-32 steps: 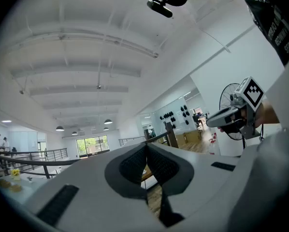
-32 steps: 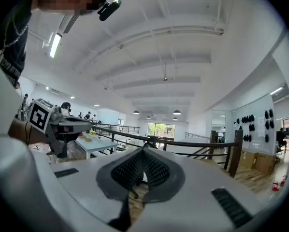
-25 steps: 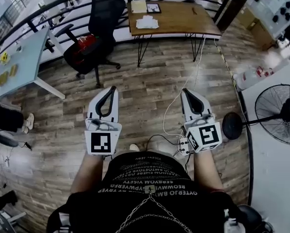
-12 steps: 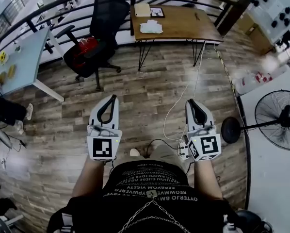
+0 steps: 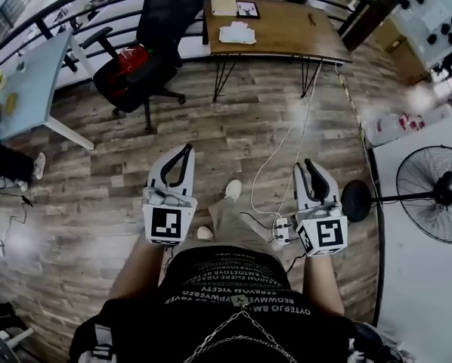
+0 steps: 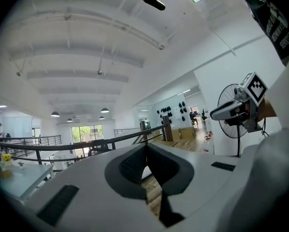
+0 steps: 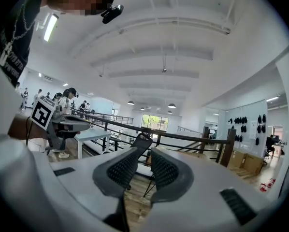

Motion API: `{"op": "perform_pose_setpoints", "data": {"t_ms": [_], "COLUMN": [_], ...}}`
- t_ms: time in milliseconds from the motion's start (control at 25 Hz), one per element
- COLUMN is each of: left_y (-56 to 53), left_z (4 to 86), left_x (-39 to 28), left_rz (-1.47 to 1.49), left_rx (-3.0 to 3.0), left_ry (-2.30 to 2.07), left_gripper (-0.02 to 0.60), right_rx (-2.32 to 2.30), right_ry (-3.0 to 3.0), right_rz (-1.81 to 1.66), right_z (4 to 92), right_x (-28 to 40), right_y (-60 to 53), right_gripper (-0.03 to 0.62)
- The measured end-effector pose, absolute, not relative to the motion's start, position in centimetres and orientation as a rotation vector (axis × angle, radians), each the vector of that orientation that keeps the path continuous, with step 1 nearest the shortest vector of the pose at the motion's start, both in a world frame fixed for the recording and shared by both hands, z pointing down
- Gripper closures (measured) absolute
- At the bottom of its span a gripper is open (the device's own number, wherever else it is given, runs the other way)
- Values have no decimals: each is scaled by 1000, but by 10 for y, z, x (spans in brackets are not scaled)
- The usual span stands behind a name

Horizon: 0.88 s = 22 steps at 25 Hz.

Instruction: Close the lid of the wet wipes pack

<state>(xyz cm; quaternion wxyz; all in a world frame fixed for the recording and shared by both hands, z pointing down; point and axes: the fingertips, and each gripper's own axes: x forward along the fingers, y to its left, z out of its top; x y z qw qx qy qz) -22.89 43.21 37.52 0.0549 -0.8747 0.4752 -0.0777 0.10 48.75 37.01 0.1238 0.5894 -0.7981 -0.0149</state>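
Observation:
No wet wipes pack can be told for sure. A small white item [image 5: 237, 32] lies on the far wooden desk [image 5: 294, 40], too small to identify. My left gripper [image 5: 187, 149] is held out over the wooden floor, far short of the desk. It is shut and empty, with its tips meeting in the left gripper view [image 6: 145, 148]. At the same height on the right, my right gripper [image 5: 310, 162] holds nothing. In the right gripper view [image 7: 144, 153] a narrow gap shows between its pads.
A black office chair [image 5: 147, 48] stands left of the desk, before a dark railing [image 5: 75, 10]. At the left is a light-blue table [image 5: 26, 89]. A standing fan [image 5: 431, 195] is at the right. A power strip [image 5: 280, 233] with white cable lies by my foot [image 5: 233, 190].
The person has stepped forward and one shoe now shows ahead. Both grippers sit lower in the head view and their jaws look unchanged. The chair and desk have shifted slightly.

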Motion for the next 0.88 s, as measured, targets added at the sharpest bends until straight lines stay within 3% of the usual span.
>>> {"op": "perform_pose_setpoints", "data": {"t_ms": [880], "left_y": [285], "left_z": [372], "left_x": [-156], "left_rz": [-217], "left_rx": [-2658], "left_ry": [1431], "left_gripper": [555], "right_rx": [1635], "right_ry": [-2468], "right_rz": [57], "right_z": [397], "right_x": [51], "right_y": [322], "right_gripper": [500]}}
